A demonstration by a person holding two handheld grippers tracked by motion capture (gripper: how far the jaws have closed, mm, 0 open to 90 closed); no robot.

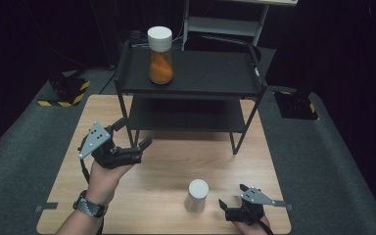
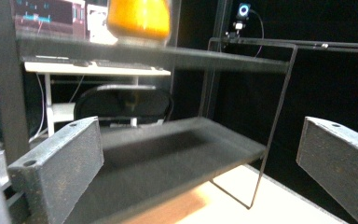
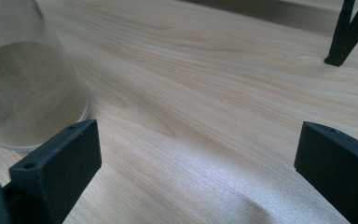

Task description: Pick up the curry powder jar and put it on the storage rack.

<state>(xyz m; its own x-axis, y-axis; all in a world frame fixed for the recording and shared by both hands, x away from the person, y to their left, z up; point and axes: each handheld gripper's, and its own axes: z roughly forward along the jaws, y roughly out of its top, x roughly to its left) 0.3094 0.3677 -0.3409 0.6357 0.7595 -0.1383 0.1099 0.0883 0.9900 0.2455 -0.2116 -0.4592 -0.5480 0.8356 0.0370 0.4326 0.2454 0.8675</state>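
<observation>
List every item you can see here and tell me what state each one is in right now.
Left gripper: open, empty, raised in front of the rack.
Right gripper: open, empty, low over the table beside the pale jar.
Orange jar: upright, lidded, on the rack's top shelf.
Pale jar: upright, lidded, on the table.
Black rack: standing, lower shelf bare.

No readable text, label, brand or number anywhere. Yellow-and-black hazard stripes on a floor block left of the table, unlettered. Glowing lines on a distant screen in the left gripper view, too blurred to read.
</observation>
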